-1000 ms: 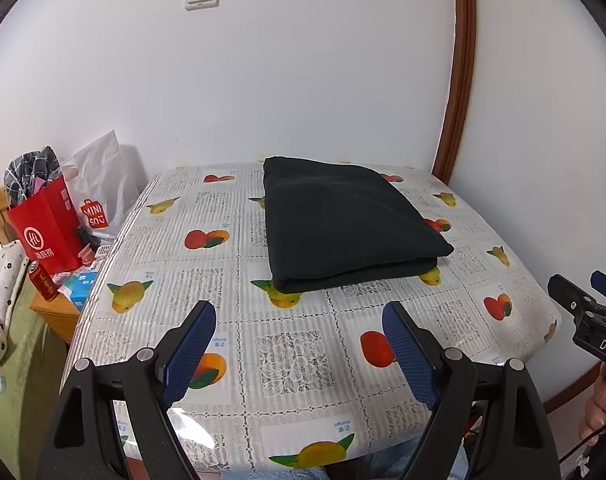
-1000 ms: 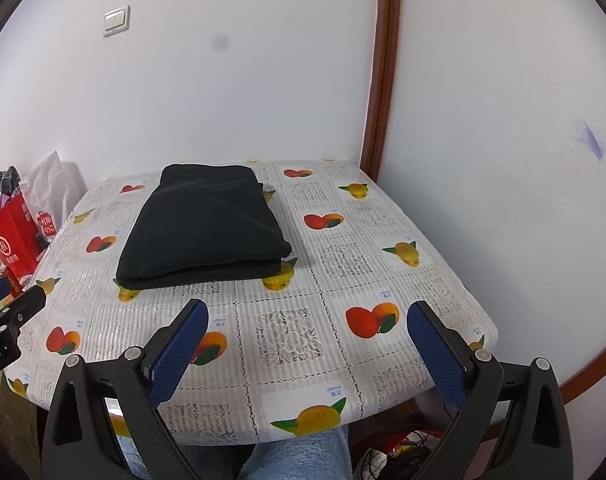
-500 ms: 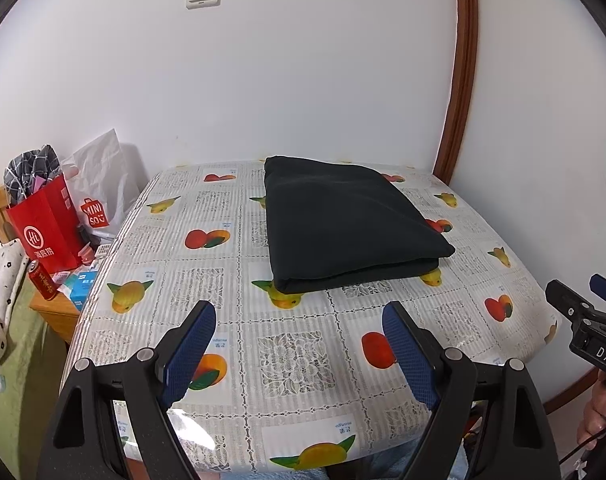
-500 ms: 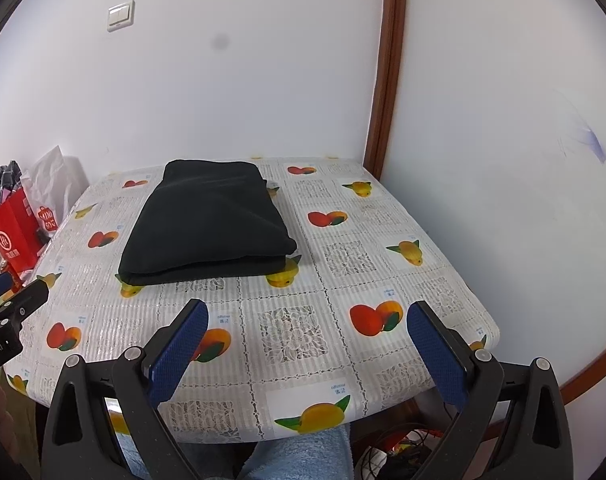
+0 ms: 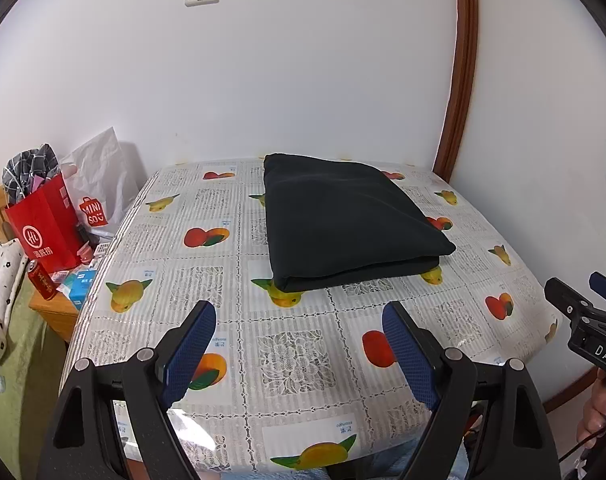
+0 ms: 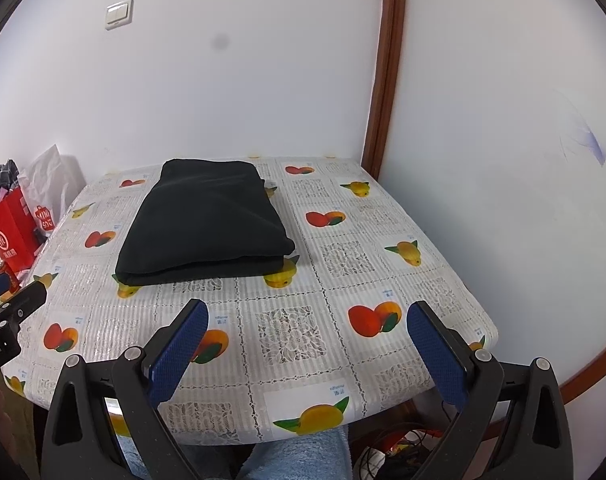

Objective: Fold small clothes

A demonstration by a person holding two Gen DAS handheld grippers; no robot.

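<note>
A dark garment lies folded into a neat rectangle on the fruit-print tablecloth, toward the table's far side; it also shows in the right wrist view. My left gripper is open and empty, held above the table's near edge, well short of the garment. My right gripper is open and empty, also back at the near edge. Each gripper's tip shows at the side of the other's view.
White walls close the table's far and right sides, with a brown door frame in the corner. Left of the table stand a red paper bag, a white plastic bag and a low wooden stand with small items.
Both grippers have drawn back and dropped slightly; the garment has not moved. Jaws stay open.
</note>
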